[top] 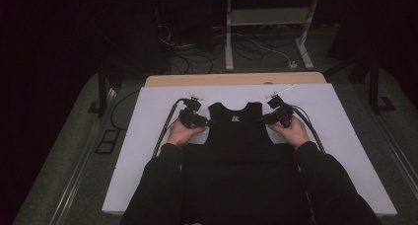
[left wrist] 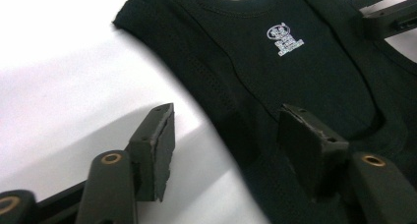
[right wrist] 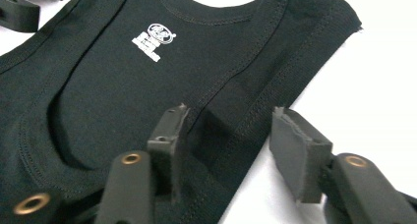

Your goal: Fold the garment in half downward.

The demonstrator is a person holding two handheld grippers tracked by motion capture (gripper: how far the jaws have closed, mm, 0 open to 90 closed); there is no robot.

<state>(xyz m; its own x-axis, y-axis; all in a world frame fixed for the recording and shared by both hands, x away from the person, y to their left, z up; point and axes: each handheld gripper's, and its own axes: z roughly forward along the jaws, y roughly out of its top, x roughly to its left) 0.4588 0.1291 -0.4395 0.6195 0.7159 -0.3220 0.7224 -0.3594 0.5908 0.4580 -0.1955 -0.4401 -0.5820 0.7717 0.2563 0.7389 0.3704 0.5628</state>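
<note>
Now one vest (top: 235, 131) lies flat; left tool (top: 206, 121) and right tool (top: 262, 120), both spread, straddle its armhole edges, bare counter (top: 345, 136) outside.

Both forearms are reaching forward from the bottom of the high view, sleeved in black. The left gripper (top: 203, 120) and the right gripper (top: 262, 119) are pointing inward toward each other — jaws on each standing partly apart, pads not pressing.
</note>
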